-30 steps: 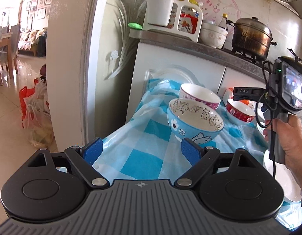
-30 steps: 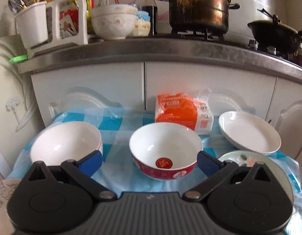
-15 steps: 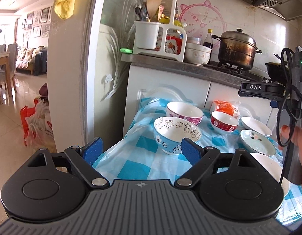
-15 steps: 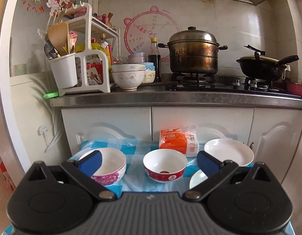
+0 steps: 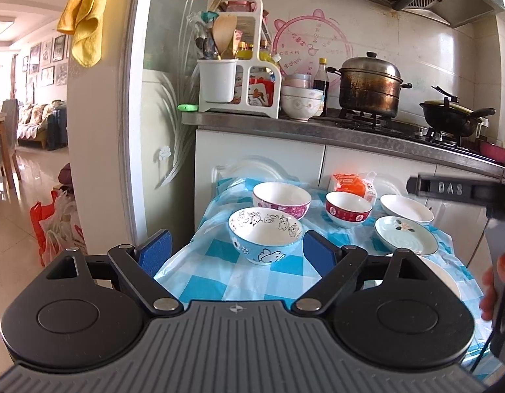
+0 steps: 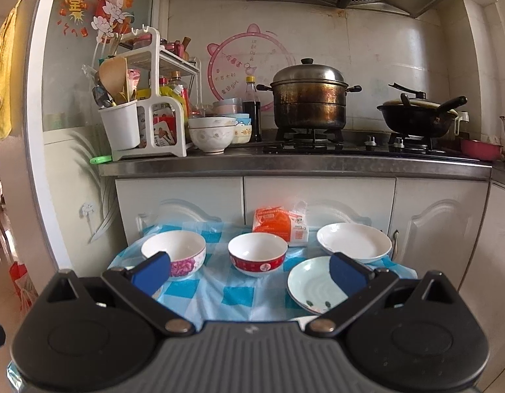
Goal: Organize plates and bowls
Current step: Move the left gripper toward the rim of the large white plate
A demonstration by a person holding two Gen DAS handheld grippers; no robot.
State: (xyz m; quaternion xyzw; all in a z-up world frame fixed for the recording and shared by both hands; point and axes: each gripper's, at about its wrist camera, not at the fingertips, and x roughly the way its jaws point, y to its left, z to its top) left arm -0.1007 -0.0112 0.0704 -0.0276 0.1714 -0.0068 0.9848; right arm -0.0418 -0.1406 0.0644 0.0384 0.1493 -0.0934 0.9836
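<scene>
Left gripper (image 5: 235, 252) fingers spread wide, holding nothing, hovering above the near left part of the table (image 5: 213, 275), which has a blue-and-white checked cover. Just past it sits the blue cartoon bowl (image 5: 265, 240), upright. Behind that, the pink floral bowl (image 5: 281, 199), nearly touching it. Right of those, the red bowl (image 5: 348, 208), standing apart, with an orange packet (image 5: 350, 184) behind it by the cabinet door. Further right, the white plate (image 5: 406, 209) at the back and the pale green plate (image 5: 405, 235) in front, close together. Part of another white dish (image 5: 442, 278) shows at the near right, mostly hidden by the fingers. Right gripper (image 6: 249, 273) fingers also wide apart and empty, raised over the near edge, with the red bowl (image 6: 257, 253) centred between them.
</scene>
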